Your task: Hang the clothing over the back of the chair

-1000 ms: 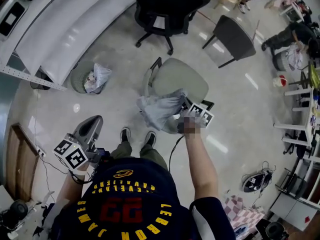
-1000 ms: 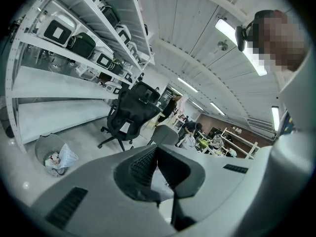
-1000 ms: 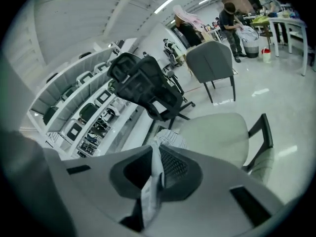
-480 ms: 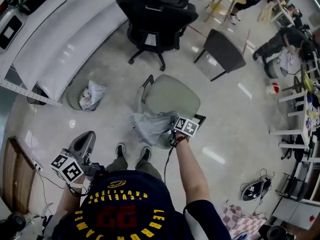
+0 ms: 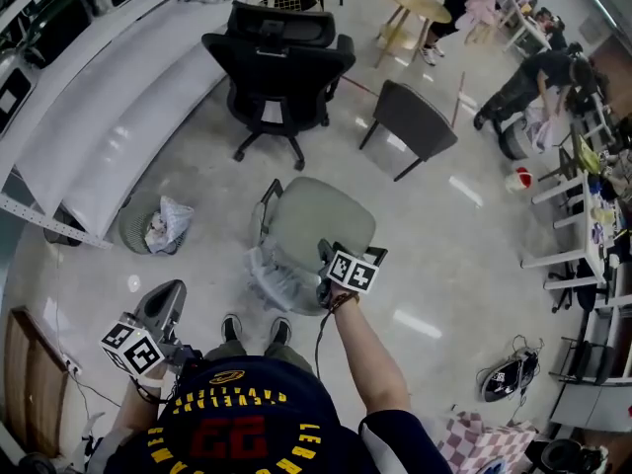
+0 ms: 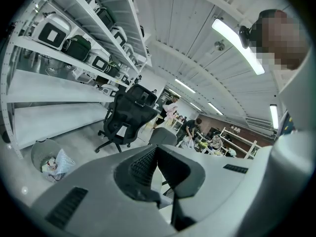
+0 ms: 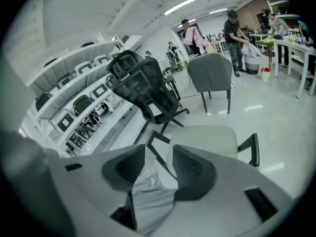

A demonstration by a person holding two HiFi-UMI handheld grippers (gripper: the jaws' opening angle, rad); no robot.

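1. The clothing lies draped over the back edge of the chair, just below and to the left of my right tongs, and runs crosswise to them.
2. My right jaws are opening, with the cloth between them but not pinched.
3. My left tongs are closed on nothing and well off to the side, so my right hand is nearer.

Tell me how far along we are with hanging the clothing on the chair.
Done: the grey clothing lies draped over the back of the chair. In hand: the right gripper is opening, with cloth between its fingers but not pinched. Left to do: draw that gripper clear. The left gripper is shut and empty.
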